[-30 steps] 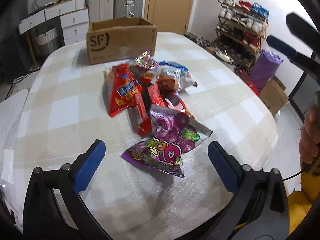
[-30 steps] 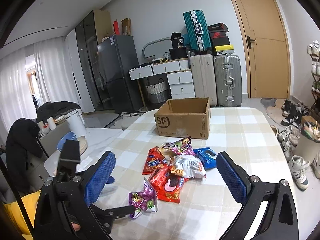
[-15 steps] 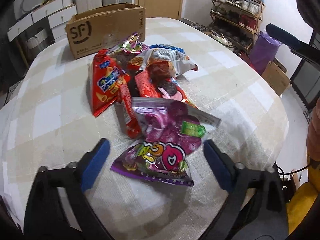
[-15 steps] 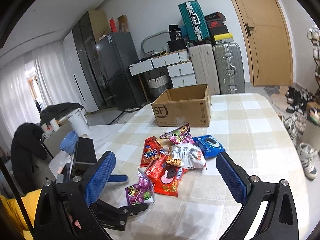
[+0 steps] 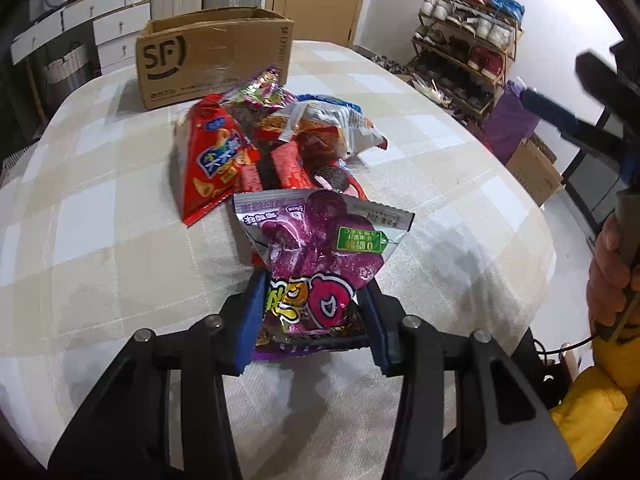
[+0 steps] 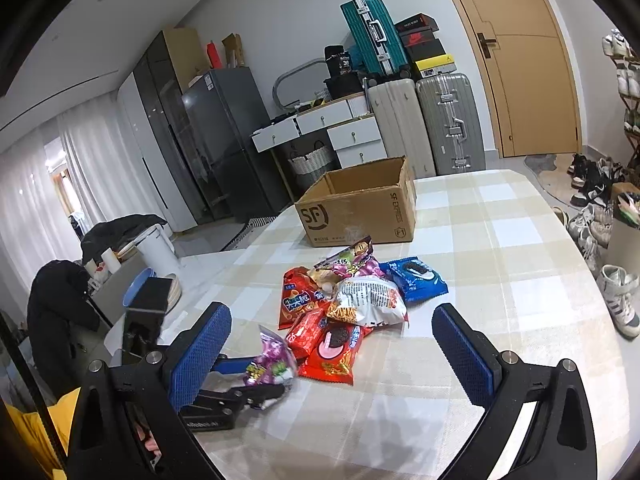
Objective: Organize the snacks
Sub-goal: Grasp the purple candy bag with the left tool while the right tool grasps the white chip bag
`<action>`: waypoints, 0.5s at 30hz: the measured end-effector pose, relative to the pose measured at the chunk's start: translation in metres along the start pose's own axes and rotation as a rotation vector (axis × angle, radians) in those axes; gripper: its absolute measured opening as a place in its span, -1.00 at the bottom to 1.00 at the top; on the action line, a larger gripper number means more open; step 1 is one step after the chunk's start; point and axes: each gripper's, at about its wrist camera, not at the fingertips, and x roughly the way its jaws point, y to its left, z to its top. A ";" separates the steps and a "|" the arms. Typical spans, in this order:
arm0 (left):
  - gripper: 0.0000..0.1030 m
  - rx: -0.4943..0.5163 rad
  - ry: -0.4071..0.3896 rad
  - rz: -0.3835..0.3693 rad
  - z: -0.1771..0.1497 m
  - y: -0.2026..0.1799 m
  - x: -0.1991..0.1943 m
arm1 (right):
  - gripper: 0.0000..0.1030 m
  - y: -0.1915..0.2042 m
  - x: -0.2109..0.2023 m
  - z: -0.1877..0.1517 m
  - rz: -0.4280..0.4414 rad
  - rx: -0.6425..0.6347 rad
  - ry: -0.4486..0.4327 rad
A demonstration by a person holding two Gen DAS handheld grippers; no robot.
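Note:
My left gripper (image 5: 314, 312) is shut on a purple snack bag (image 5: 320, 248) at the near end of a snack pile on the checked table (image 5: 100, 216). The bag stands up between the blue pads. The pile holds a red chip bag (image 5: 208, 164), a red cookie pack (image 6: 328, 344), a white bag (image 6: 368, 300) and a blue cookie pack (image 6: 416, 280). An open SF cardboard box (image 5: 212, 56) stands behind the pile. My right gripper (image 6: 332, 352) is open and empty, held above the table's near side. The purple bag (image 6: 272, 364) and the left gripper show in the right wrist view.
A shoe rack (image 5: 468, 40) stands right of the table. Suitcases (image 6: 424, 120), a drawer unit (image 6: 332, 128) and a fridge (image 6: 224, 140) line the far wall. A side table with a kettle (image 6: 156, 248) is at the left.
My left gripper moved forward and closed on the purple bag, which now stands tilted up between the pads. My right gripper stayed open and shifted slightly.

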 end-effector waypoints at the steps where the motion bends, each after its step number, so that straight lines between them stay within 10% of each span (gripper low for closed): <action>1: -0.19 -0.005 -0.009 0.002 -0.001 0.001 -0.004 | 0.99 -0.001 0.000 0.000 0.000 0.003 0.002; 15: -0.19 -0.115 -0.154 0.037 0.000 0.036 -0.066 | 0.99 0.000 0.020 -0.003 -0.004 0.002 0.058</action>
